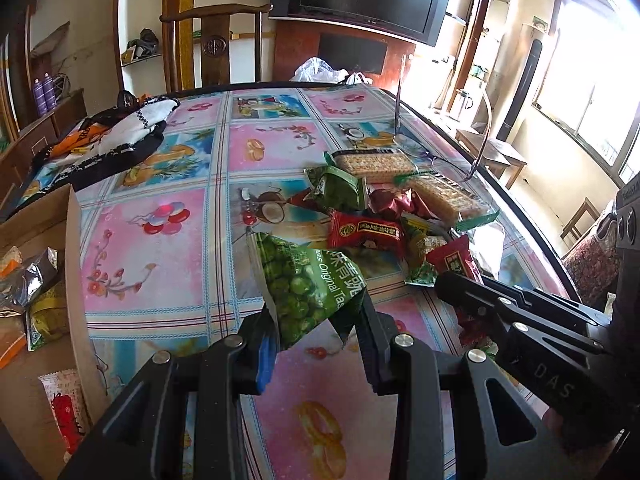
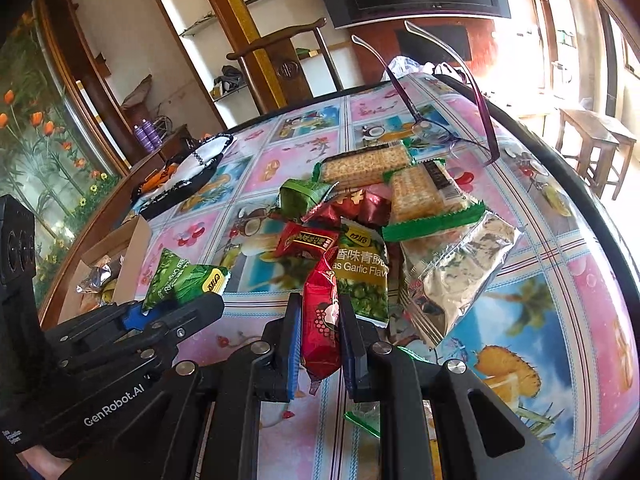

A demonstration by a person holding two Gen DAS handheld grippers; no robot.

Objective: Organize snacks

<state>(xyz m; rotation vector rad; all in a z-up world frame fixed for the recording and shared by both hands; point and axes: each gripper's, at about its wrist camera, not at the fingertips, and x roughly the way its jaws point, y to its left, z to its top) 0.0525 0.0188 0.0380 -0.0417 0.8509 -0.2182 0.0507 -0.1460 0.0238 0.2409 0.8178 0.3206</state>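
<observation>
My left gripper point(image 1: 316, 332) is shut on a green pea packet point(image 1: 304, 280) and holds it just above the tablecloth; the right wrist view shows the same packet point(image 2: 180, 280) near the cardboard box point(image 2: 136, 236). My right gripper point(image 2: 320, 304) is shut on a red snack packet point(image 2: 318, 280), which stands upright at the near edge of the snack pile. The pile holds two cracker packs point(image 2: 368, 164) point(image 2: 416, 192), a garlic pea packet point(image 2: 360, 272), a silver packet point(image 2: 452, 280) and several small red and green packets. The box wall point(image 1: 76, 240) stands at the left, with several packets inside.
A pair of purple glasses point(image 2: 440, 136) lies just behind the pile. A black and white cloth bag point(image 1: 120, 136) sits at the far left of the table. A wooden chair point(image 1: 216, 40) stands behind the table. The table's dark rim point(image 2: 592, 208) curves along the right.
</observation>
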